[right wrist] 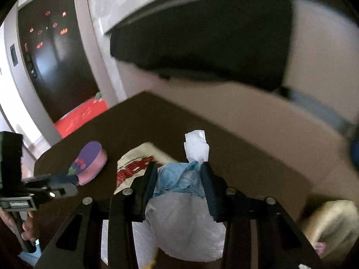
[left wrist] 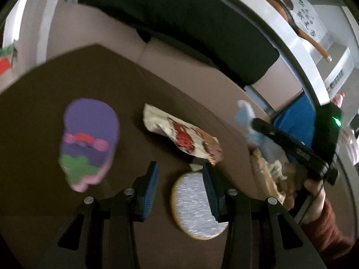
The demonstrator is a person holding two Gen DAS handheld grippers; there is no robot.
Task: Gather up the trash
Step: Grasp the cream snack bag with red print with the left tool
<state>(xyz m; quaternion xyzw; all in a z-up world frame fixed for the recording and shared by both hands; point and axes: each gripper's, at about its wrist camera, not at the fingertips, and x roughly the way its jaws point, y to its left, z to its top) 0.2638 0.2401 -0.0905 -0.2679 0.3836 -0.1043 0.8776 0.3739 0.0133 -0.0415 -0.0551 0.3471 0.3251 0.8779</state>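
Matt brown bench (left wrist: 44, 103); crinkled paper wrapper (left wrist: 184, 135) at twelve o'clock; soft foam block (left wrist: 88, 143) (purple, dull); thin glossy plastic bag (right wrist: 186, 219).

Both views smeared w/ motion blur. Purple foam block (left wrist: 88, 143): edges soft, top pattern unreadable. Printed wrapper (left wrist: 182, 135): red print illegible; its near end was covered by the left gripper (left wrist: 180, 185) finger. Round silver disc (left wrist: 197, 204) partly behind same finger. Right wrist view: bundle of blue and white plastic (right wrist: 179, 179) sat between right gripper (right wrist: 177, 179) fingers; pad contact not discernible. Tan bag (right wrist: 332, 224) cut by frame edge, blurred.
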